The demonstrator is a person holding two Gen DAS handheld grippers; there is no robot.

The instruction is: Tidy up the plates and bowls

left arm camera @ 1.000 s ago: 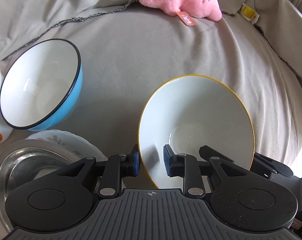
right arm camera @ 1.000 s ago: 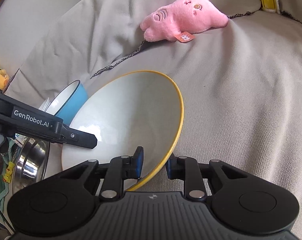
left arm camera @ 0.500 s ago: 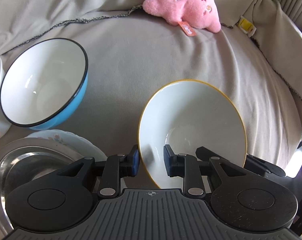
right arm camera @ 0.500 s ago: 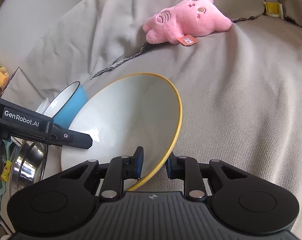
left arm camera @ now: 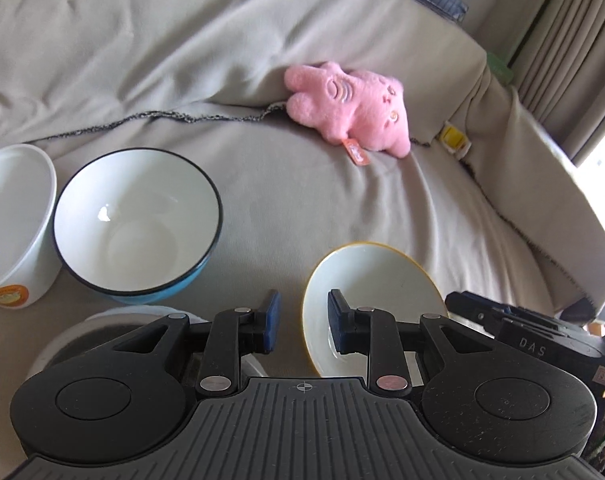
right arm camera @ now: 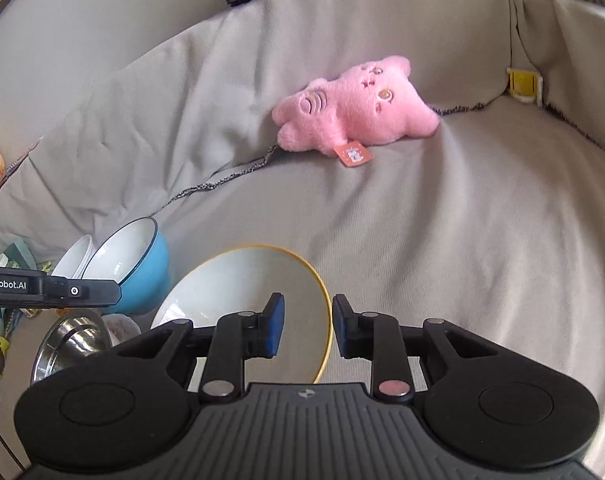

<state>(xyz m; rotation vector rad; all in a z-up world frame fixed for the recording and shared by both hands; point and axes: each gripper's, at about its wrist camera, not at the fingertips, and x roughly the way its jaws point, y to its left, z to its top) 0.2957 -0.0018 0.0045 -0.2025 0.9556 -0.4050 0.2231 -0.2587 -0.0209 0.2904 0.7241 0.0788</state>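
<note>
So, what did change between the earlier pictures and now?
Both grippers, left and right, opened, let go of the yellow-rimmed bowl's rim and pulled back. The bowl now rests on the sofa cover. The blue bowl and pink plush stayed put.

Yellow-rimmed white bowl [right arm camera: 238,284], blue bowl [left arm camera: 138,224] (black rim), pink plush [right arm camera: 354,120].

Left tool [left arm camera: 300,322]: jaws parted, blue pads [left arm camera: 272,320] apart, gripping nothing; level, pointing forward.
Right tool [right arm camera: 307,326]: jaws parted, blue pads [right arm camera: 277,322] apart, gripping nothing; level, to the right of the left tool.
</note>
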